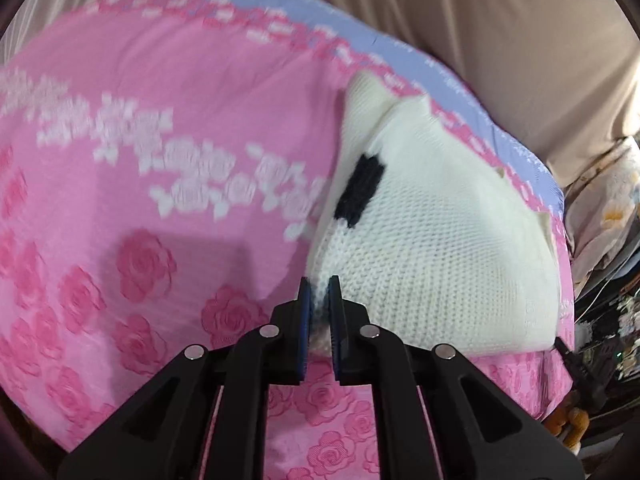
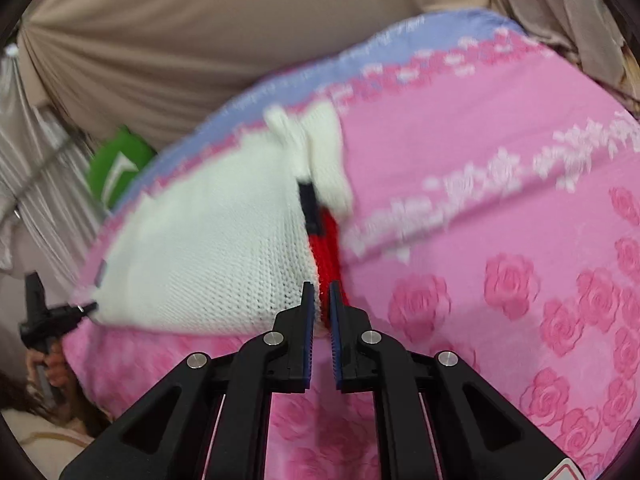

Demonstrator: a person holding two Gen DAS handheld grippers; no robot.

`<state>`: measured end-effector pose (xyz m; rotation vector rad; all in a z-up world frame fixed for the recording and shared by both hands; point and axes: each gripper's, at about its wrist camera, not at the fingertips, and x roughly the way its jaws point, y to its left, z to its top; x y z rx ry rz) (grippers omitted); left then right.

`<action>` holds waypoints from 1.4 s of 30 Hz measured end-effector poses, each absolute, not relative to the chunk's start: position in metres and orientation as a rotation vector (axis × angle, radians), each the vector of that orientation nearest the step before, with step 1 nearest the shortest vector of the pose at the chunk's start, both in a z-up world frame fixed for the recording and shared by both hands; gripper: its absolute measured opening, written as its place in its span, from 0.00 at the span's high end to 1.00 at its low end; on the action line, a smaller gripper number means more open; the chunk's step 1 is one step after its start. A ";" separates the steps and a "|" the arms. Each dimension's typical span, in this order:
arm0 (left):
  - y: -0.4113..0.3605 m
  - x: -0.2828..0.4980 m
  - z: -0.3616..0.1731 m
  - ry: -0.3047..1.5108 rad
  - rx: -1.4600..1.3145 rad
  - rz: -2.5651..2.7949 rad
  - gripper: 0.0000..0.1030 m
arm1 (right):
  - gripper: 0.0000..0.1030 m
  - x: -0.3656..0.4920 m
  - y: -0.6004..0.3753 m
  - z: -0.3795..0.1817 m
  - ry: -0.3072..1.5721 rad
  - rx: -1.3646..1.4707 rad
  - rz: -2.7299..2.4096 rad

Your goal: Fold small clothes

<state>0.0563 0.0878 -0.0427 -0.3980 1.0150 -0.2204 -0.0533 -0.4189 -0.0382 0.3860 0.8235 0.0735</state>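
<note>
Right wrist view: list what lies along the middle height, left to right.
Silver curtain → green cushion → white knit → red knit part → pink rose sheet.

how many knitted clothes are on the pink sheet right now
1. A single white knitted garment lies near the pink rose sheet's far edge, pinched by the left gripper and right gripper at its near corners. More could be hidden beneath it.
</note>
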 end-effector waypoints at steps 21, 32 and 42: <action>-0.006 0.230 -0.022 0.976 -0.294 -0.376 0.50 | 0.40 0.158 -0.392 -0.004 0.817 0.330 0.069; 0.007 0.243 0.032 0.786 -0.250 -0.344 0.94 | 0.93 0.145 -0.405 0.052 0.562 0.341 0.124; 0.008 0.270 -0.031 0.893 -0.264 -0.287 0.92 | 0.95 0.191 -0.389 -0.018 0.826 0.188 -0.068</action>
